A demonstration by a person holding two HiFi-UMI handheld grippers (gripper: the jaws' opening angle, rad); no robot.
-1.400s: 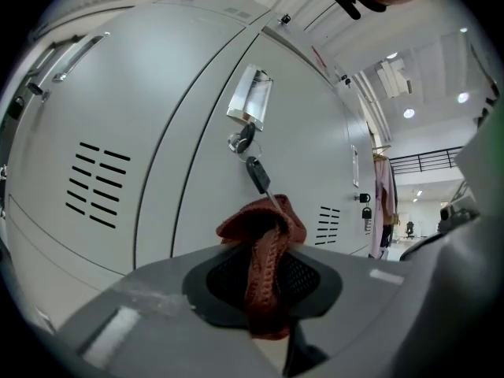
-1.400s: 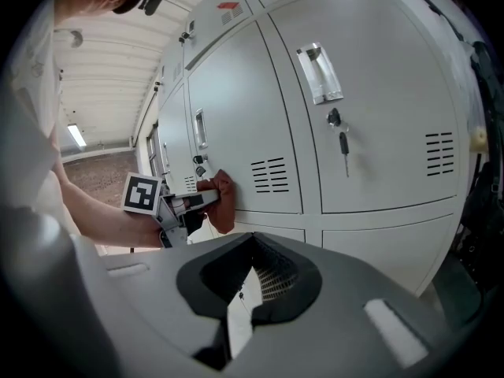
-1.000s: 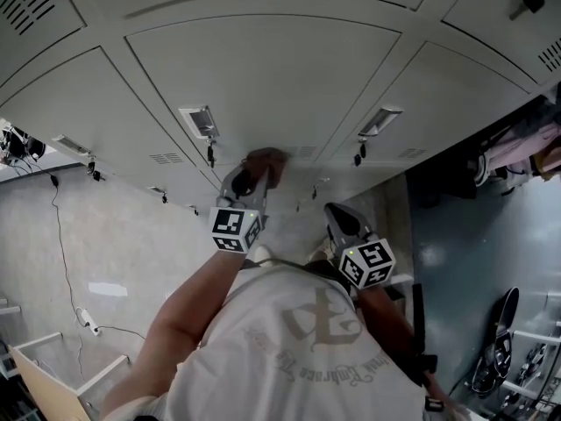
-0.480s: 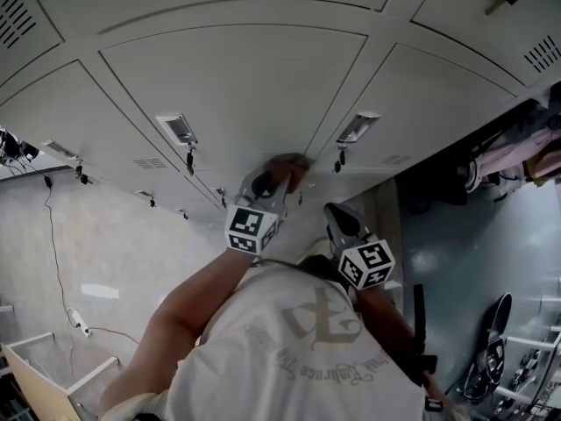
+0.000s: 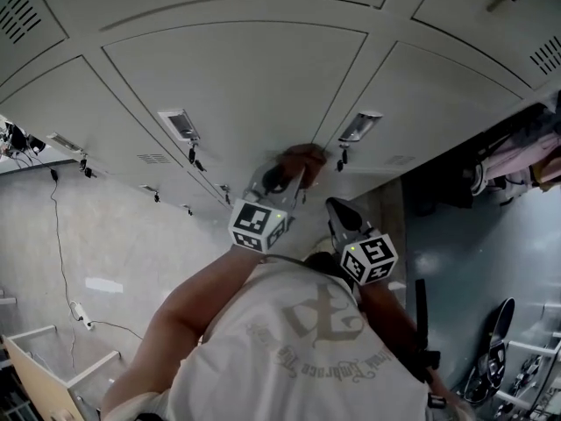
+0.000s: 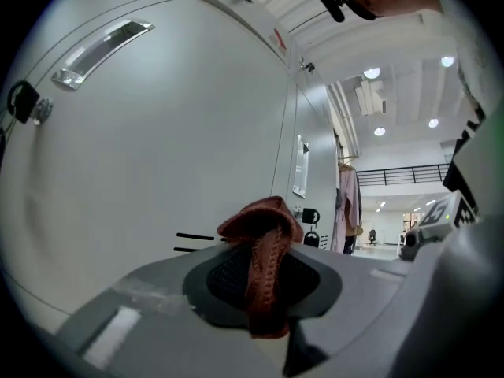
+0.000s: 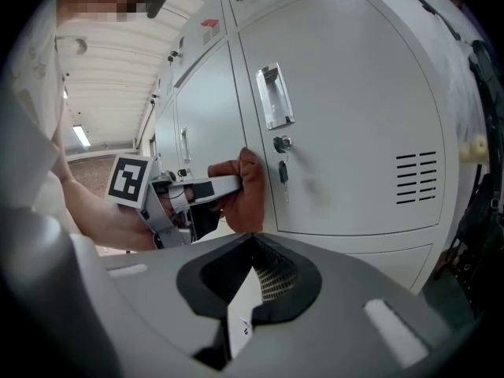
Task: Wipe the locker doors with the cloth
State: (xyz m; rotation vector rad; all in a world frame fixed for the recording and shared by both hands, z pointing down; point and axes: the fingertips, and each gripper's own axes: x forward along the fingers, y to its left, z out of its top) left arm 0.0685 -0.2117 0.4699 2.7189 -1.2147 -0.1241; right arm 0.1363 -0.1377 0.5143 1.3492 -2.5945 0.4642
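Left tongs (image 5: pixel 282 178) clamp cloth (image 5: pixel 304 158), pressed against locker door (image 5: pixel 245 77). Right tongs (image 5: pixel 338 210) closed, empty, off the door.

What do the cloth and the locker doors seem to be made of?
The cloth looks like a reddish-brown knitted textile, soft and matte: ribbed stitch rows show and it folds limply. The locker door is probably painted sheet metal, smooth pale grey with a low sheen, given its punched vent slots and crisp pressed edges. Its recessed handle looks like bright polished metal, perhaps chrome-plated.
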